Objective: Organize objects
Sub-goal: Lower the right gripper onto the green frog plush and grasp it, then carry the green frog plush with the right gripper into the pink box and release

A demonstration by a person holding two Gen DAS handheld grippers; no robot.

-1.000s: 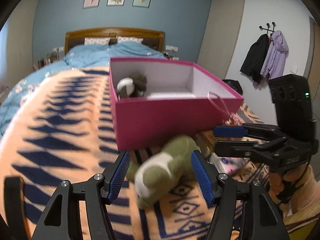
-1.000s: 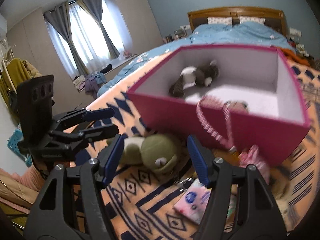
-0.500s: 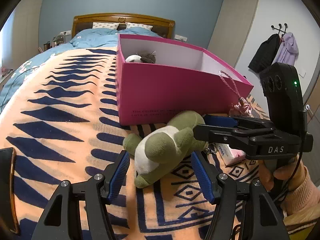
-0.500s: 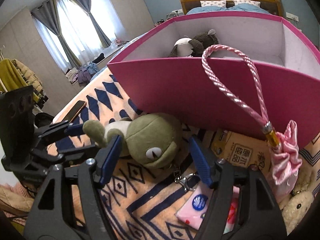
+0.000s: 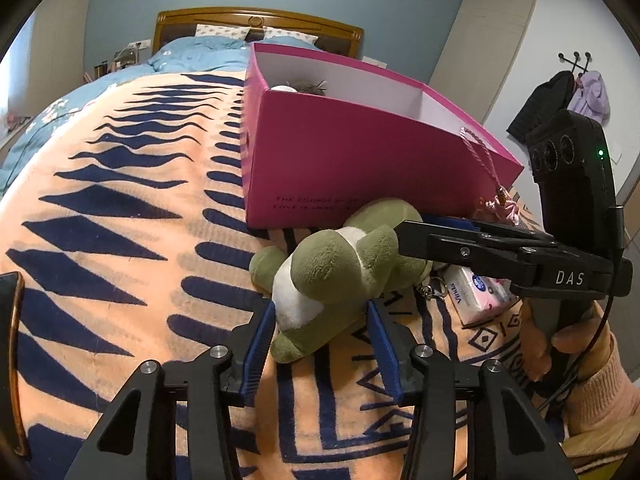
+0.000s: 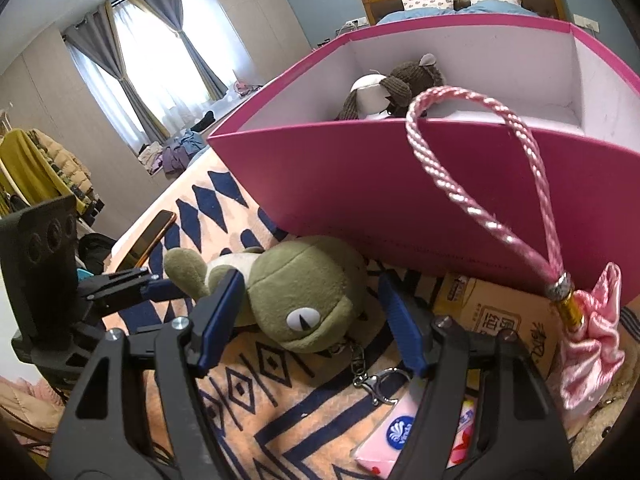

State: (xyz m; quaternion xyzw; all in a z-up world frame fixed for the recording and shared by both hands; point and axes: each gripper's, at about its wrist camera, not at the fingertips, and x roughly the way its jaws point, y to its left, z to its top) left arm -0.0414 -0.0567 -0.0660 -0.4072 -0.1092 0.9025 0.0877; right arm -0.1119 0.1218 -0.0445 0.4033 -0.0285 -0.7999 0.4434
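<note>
Left tongs [image 5: 322, 350] open astride frog plush [image 5: 340, 276] | right tongs [image 6: 310, 320] open round head | risk: opposed pulls, keyring clasp [image 6: 374, 384] snagging blanket [image 5: 120, 220].

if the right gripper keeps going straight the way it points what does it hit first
Most likely the green frog plush: its head already lies between the open jaws of the right gripper. Behind it stands the pink box, though depth is hard to judge in the fisheye view.
</note>
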